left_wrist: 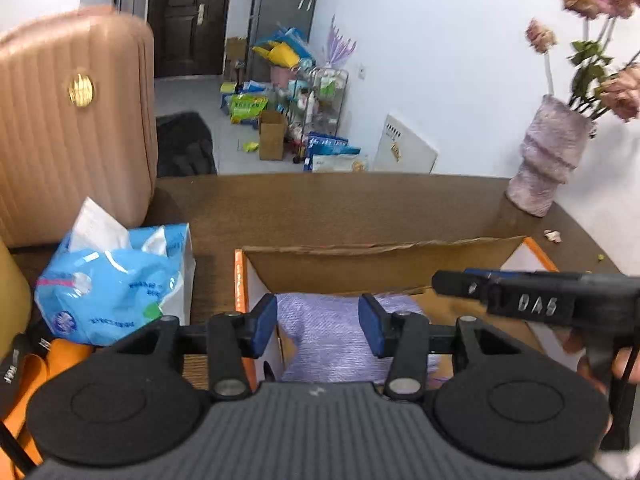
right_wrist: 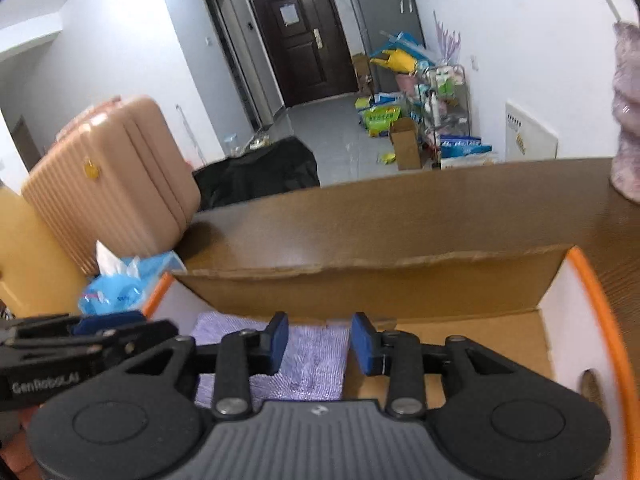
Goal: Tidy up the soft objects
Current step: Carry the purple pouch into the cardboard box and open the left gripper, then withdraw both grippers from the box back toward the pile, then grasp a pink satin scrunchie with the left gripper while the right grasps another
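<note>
A lilac ribbed cloth (left_wrist: 328, 340) lies folded on the floor of an open cardboard box (left_wrist: 360, 268) with orange edges on the brown table. My left gripper (left_wrist: 318, 326) is open above the cloth, empty. My right gripper (right_wrist: 319, 340) is open and empty over the same cloth (right_wrist: 308, 360), inside the box (right_wrist: 400, 288). The right gripper's side shows in the left wrist view (left_wrist: 532, 300); the left gripper's side shows in the right wrist view (right_wrist: 80, 340).
A blue tissue pack (left_wrist: 116, 284) lies left of the box, a pink suitcase (left_wrist: 72, 120) behind it. Orange fabric (left_wrist: 36, 368) lies at the near left. A lilac vase (left_wrist: 548, 160) with dried flowers stands at the table's far right. The table (left_wrist: 340, 208) ends beyond the box.
</note>
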